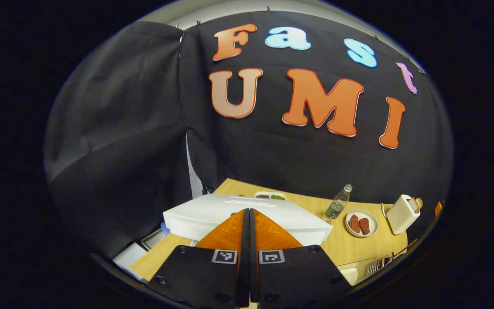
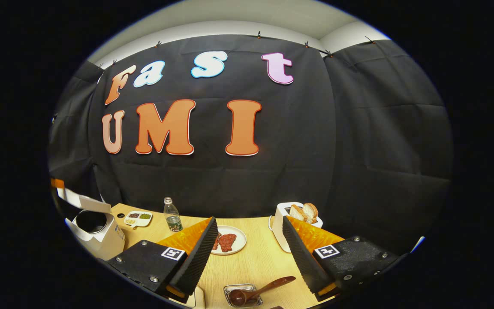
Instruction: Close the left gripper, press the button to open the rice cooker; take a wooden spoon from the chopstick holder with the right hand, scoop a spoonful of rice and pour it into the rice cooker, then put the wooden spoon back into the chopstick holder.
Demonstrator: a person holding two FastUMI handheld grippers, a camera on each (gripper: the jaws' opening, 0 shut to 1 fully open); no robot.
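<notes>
Over the smooth white rice cooker [image 1: 247, 216] the left tool [image 1: 249, 214] is closed; the right tool [image 2: 247, 240] gapes above the wooden spoon [image 2: 260, 291].

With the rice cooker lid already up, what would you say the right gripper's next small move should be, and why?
Probably lower the right gripper toward the wooden spoon and straddle its handle. Its fingers stand wide apart with nothing between them, and the spoon lies just below, its bowl in a small clear container on the table. The rice cooker is open, while the left gripper is shut.

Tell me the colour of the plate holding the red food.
White plate, clearest in the right gripper view, between the open fingers.
</notes>
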